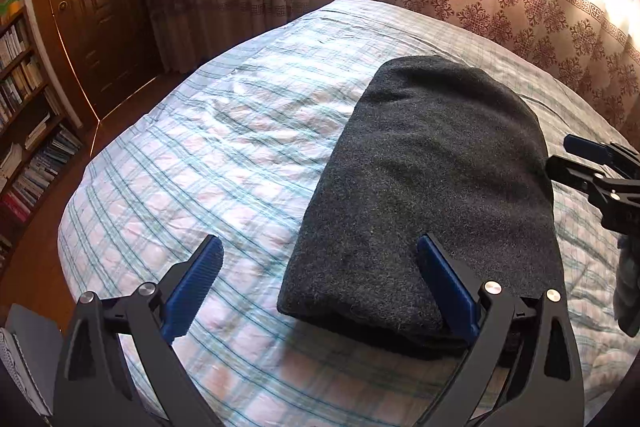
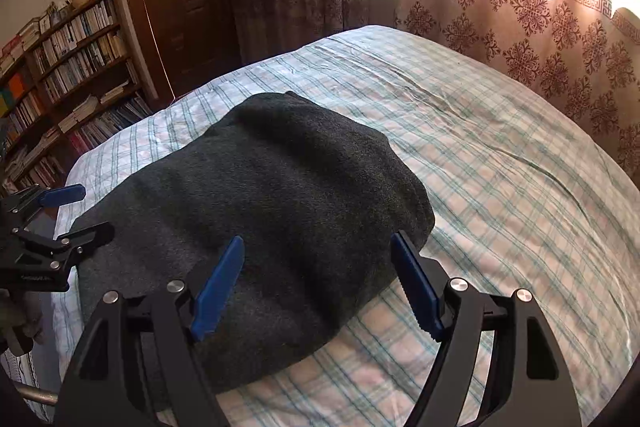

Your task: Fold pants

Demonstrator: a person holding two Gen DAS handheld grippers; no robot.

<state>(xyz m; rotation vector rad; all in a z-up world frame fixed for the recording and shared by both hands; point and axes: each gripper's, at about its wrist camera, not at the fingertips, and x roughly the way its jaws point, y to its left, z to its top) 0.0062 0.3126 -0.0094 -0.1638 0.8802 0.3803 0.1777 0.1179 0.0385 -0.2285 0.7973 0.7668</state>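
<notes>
The bed (image 1: 200, 155) carries the pants (image 1: 432, 187), lying as a thick folded bundle in its middle. My left hand-held gripper (image 1: 320, 291) and right hand-held gripper (image 2: 320, 287) are both wide apart, holding nothing. I judge folding nearly done; next needs only smoothing.

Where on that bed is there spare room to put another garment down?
Bare checked bedspread lies between the folded pants and the bookshelf side, and beyond the pants toward the curtains. The near edge is crowded by both open grippers.
</notes>
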